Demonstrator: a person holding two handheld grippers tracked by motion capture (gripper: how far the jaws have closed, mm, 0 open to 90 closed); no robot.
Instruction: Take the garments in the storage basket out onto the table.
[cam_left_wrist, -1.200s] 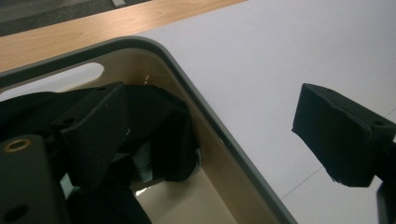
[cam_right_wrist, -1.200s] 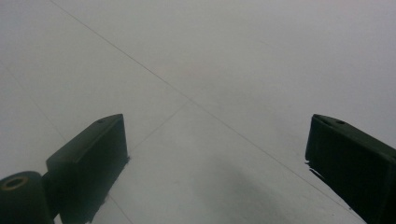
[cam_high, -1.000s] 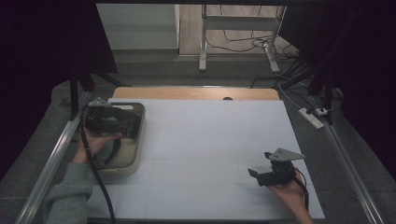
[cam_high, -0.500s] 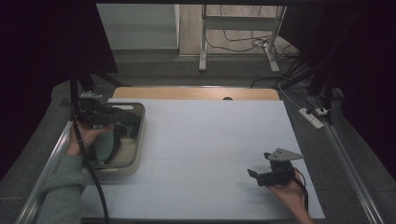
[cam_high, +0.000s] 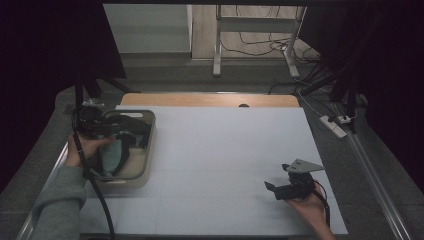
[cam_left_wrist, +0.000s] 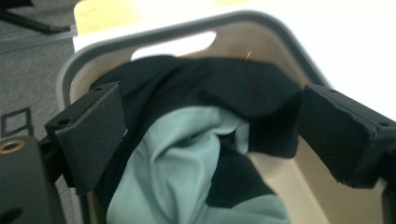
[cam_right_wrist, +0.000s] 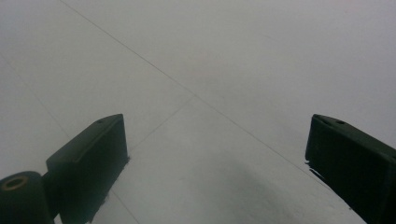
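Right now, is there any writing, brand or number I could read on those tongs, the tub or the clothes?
None: no legible text in any view.
Left tongs: black pads, no marking.
Right tongs: the same, plain.
Beige tub: no label on the rim or wall that shows.
Black and pale green cloth in the tub: no print or tag visible.
White table sheet: blank.
Power strip on the floor: too small to tell.

My jaws are black on both grippers. The bin (cam_left_wrist: 261, 25) at the left of the frame is beige with a grey rim. Inside it the cloth (cam_left_wrist: 187, 154) is black and pale green. The table (cam_high: 225, 150) is white.
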